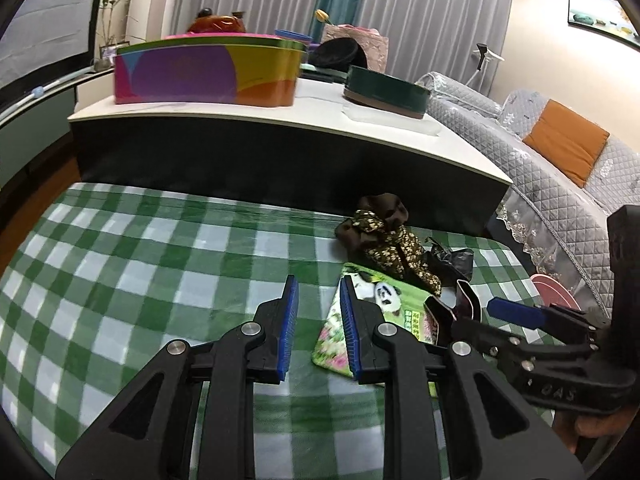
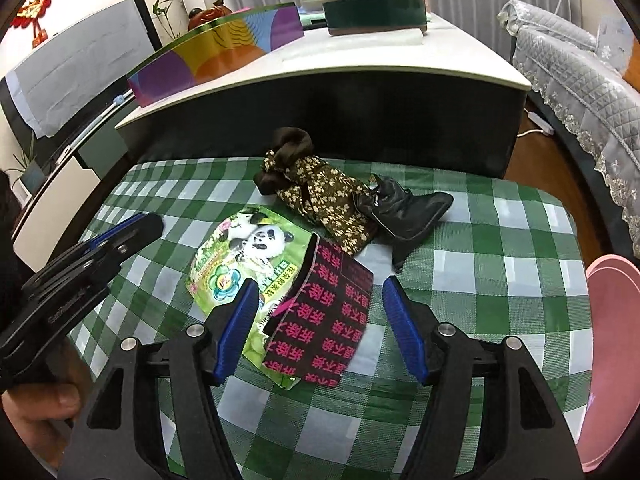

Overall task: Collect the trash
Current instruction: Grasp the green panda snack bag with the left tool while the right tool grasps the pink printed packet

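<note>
Right gripper [image 2: 316, 328] spread wide, nothing held; the flat black wrapper with pink characters [image 2: 324, 312] lies on the green-checked cloth [image 2: 500, 240] directly between its fingers, long axis running forward. Left gripper [image 1: 318, 330] part-open, empty, further off.

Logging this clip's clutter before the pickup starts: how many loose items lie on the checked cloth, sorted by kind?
Printed wrappers: 2, the green panda packet and the black wrapper with pink characters.
Cloth items: 1, the brown floral fabric bundle.
Plastic bags: 1, the crumpled black bag.
Total: 4.
</note>
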Tool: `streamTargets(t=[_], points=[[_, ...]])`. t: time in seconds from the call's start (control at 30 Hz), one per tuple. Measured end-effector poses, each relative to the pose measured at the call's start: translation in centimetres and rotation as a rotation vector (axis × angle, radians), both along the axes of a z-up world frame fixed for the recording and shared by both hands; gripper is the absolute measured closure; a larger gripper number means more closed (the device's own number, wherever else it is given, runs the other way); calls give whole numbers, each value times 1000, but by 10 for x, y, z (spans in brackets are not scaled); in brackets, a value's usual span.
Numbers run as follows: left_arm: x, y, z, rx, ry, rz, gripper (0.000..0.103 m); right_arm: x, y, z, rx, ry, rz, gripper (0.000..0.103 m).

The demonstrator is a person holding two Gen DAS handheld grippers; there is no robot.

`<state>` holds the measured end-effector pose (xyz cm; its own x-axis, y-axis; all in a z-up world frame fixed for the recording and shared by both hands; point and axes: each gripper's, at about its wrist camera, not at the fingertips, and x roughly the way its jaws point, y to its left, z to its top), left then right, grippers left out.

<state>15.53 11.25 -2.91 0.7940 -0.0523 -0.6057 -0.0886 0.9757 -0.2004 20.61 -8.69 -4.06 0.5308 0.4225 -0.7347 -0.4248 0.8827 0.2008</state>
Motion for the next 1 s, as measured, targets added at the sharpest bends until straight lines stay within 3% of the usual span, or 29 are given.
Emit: streamTargets(t=[0.07,0.13,0.4,0.7,0.77,1.0], points=[[8,-2,-2,-13,6,-7,76,1,-3,1,1,7,-5,50],[15,-4,-6,-25,25,-23,59,1,-6,1,2,14,-4,59],[29,-7,-22,-40,89,-26,58,-4,-11,6,-31,-6,5,90],[35,-26,-35,-16,173,-84,58,-9,-28,16,-38,-35,-16,97],[34,-30,-34,-6,174,-95,60,-10,-33,17,-37,-37,-24,98],[21,-35,-21,10,154,-119,92,-14,-49,26,-28,-56,-43,98]])
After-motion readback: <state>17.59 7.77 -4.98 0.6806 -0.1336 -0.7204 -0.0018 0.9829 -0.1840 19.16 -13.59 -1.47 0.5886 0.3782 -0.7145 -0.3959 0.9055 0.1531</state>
